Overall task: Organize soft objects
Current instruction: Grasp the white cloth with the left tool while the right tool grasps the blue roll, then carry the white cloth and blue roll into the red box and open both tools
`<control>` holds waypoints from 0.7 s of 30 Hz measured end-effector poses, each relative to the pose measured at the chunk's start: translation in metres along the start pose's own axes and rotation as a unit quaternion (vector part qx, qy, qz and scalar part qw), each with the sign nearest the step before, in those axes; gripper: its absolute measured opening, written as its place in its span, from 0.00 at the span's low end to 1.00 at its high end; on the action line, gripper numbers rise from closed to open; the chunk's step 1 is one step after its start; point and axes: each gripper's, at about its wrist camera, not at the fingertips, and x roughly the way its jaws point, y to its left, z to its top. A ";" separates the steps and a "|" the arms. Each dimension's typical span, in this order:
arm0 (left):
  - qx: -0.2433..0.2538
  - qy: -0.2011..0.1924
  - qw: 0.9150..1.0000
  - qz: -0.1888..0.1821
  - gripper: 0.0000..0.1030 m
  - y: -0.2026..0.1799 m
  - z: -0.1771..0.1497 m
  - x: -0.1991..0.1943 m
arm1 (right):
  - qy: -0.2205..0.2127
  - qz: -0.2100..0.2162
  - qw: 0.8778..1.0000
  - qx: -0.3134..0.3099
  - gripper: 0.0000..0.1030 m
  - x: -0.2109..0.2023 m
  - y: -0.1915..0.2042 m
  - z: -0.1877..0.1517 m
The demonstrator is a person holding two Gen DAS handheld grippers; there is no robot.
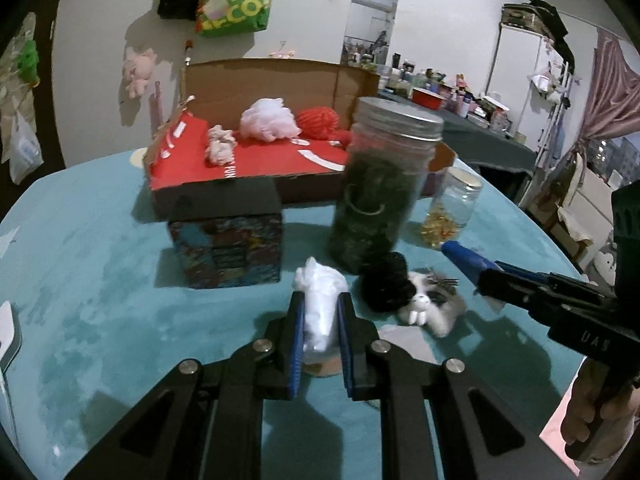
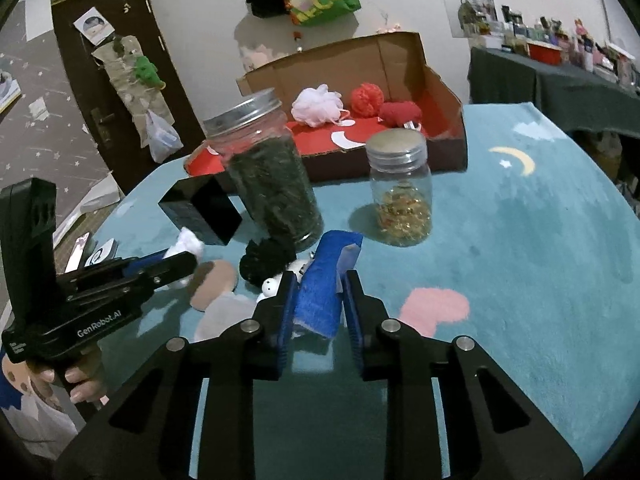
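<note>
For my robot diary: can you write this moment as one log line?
left gripper: shut on white soft wad | right gripper: shut on blue sponge | cardboard box: four soft items inside

Item count:
- Jars with metal lids: two, a tall jar [image 2: 269,172] of dark green material and a short jar [image 2: 401,188] of golden pieces.
- Boxes: two, one open cardboard box [image 2: 400,60] and one black-topped box [image 1: 226,236].
- Soft items inside the cardboard box: four.
- Claws: two.
</note>
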 end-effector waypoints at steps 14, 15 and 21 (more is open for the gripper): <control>0.007 -0.003 1.000 0.009 0.16 -0.002 0.002 -0.001 | -0.010 -0.001 1.000 0.000 0.18 -0.007 -0.004 -0.001; 0.006 -0.003 1.000 0.012 0.16 0.001 0.001 -0.002 | -0.011 -0.003 1.000 0.001 0.18 -0.008 -0.006 -0.001; -0.008 -0.003 0.999 0.037 0.16 0.023 -0.001 -0.010 | -0.011 -0.018 1.000 0.015 0.18 -0.016 -0.024 -0.001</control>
